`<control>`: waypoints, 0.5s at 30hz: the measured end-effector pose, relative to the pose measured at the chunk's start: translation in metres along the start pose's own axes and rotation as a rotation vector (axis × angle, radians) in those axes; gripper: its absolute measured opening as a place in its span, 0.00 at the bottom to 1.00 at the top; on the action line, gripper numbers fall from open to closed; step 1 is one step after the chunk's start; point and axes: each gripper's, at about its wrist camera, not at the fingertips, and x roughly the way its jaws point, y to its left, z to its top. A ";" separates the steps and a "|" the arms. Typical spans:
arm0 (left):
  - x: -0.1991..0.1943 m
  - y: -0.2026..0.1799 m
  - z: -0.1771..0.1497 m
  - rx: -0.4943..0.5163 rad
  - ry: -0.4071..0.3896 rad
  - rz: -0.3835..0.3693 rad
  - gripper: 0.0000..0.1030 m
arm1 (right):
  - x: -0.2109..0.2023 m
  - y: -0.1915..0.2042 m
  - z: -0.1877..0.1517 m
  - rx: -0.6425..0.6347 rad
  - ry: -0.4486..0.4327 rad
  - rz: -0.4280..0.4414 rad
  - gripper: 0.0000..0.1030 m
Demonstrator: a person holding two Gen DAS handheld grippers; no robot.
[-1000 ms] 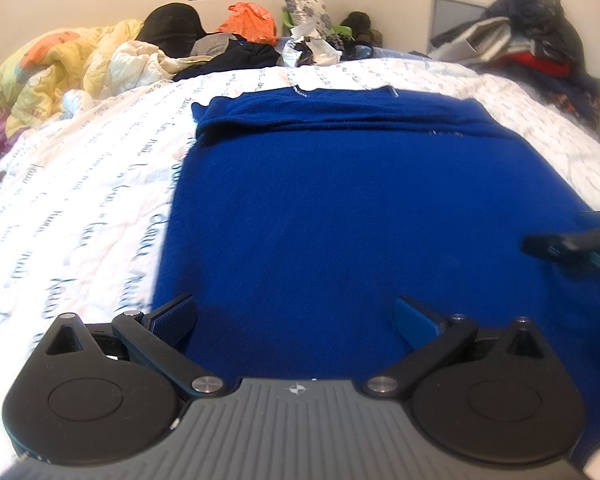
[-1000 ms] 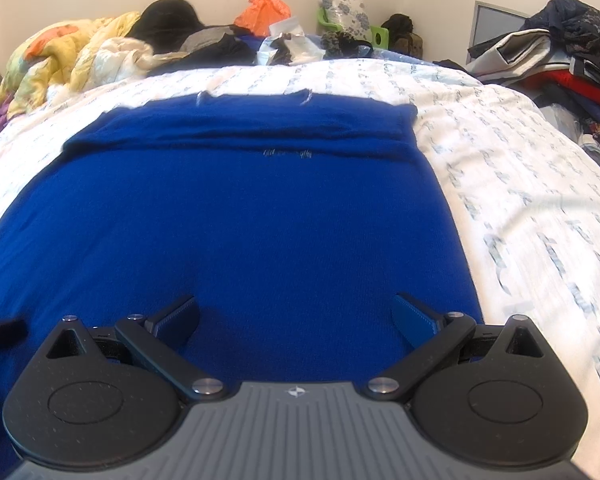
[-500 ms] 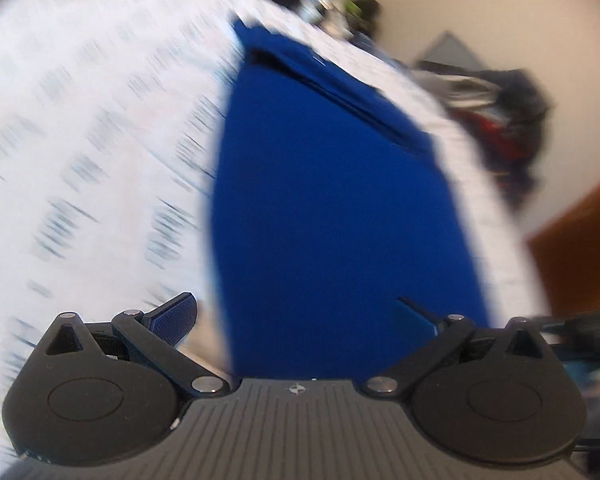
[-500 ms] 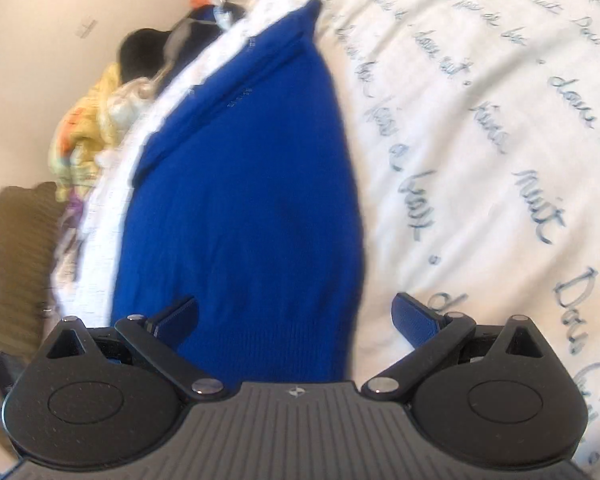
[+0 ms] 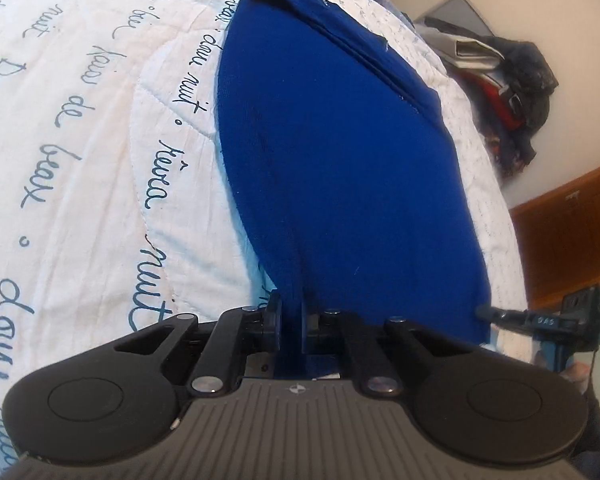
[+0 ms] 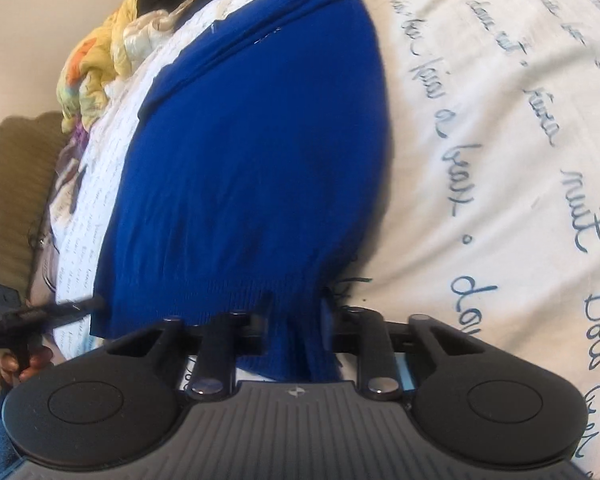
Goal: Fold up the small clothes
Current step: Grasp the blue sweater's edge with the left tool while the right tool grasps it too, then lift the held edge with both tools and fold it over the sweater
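- Blue knit garment point(image 5: 340, 152) spread flat on a white quilt point(image 5: 80, 120) printed with blue handwriting, far end folded over into a band.
- Left gripper point(image 5: 291, 326) clamped on the garment's near left corner, jaws just closed, blue cloth pinched between the pads and drawn up into a small pleat.
- Right gripper point(image 6: 296, 316) clamped on the near right corner at the ribbed hem, jaws just closed, a bunch of blue cloth caught between the pads.
- Each gripper seen from the other's camera at the opposite near corner, fingertips at the hem's edge.
- Fingers of a hand point(image 6: 24, 364) wrapped round the left gripper's handle, near left in the right wrist view.
- Heap of clothes and a yellow patterned duvet point(image 6: 96, 52) beyond the garment's far end.
- Dark and red clothes pile point(image 5: 516, 92) at far right against the wall, wooden furniture point(image 5: 572, 240) below it.
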 end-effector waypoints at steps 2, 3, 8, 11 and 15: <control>-0.003 -0.001 0.003 -0.003 -0.004 -0.003 0.07 | 0.000 -0.004 -0.001 0.033 -0.002 0.033 0.09; -0.008 -0.003 0.005 -0.001 -0.015 -0.018 0.07 | -0.001 -0.005 -0.001 0.047 -0.014 0.070 0.09; -0.033 -0.024 0.036 0.056 -0.122 -0.109 0.07 | -0.015 -0.009 0.014 0.143 -0.111 0.282 0.08; -0.031 -0.040 0.080 0.111 -0.194 -0.142 0.07 | -0.013 -0.007 0.051 0.158 -0.188 0.392 0.09; -0.005 -0.055 0.165 0.169 -0.300 -0.138 0.07 | 0.001 -0.012 0.140 0.185 -0.346 0.495 0.08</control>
